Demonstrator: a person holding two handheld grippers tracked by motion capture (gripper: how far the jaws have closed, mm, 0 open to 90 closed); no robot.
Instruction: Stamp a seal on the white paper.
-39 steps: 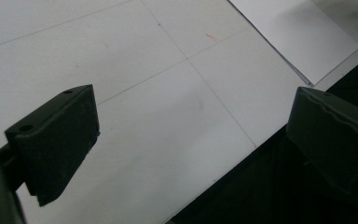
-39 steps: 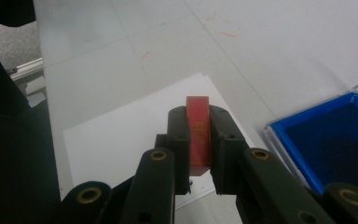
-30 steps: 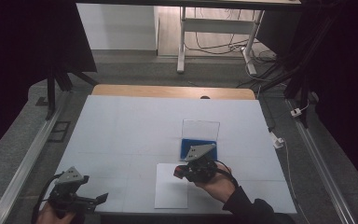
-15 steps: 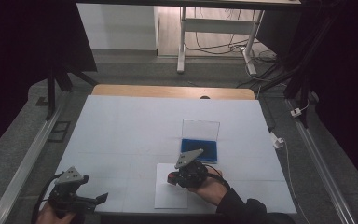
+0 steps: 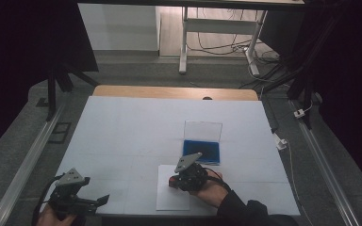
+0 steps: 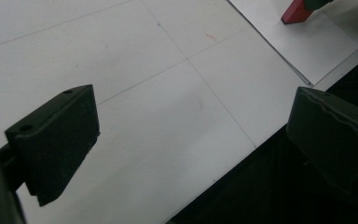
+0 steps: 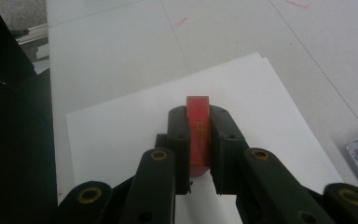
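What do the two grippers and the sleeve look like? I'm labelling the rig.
Both the left gripper and the right gripper are black, each topped by a grey three-cornered plate, with blocky black jaws and a black cable. The right arm wears a dark sleeve.

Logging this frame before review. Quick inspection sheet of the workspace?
Surface: white table top with thin grid lines; a few faint red marks in the gripper views.
Job's things: red stamp over a white paper sheet; blue ink pad, clear lid standing open.
Clutter: nothing seen.
Grippers: right hand-held gripper shut on the red stamp above the sheet; left hand-held gripper open, holding nothing, at the near left edge.
Cables: black cable trailing from each gripper; white cable along the right side; loose wires on the floor behind.
Surroundings: wooden strip at the far edge, metal rails, grey floor, white desk frame.
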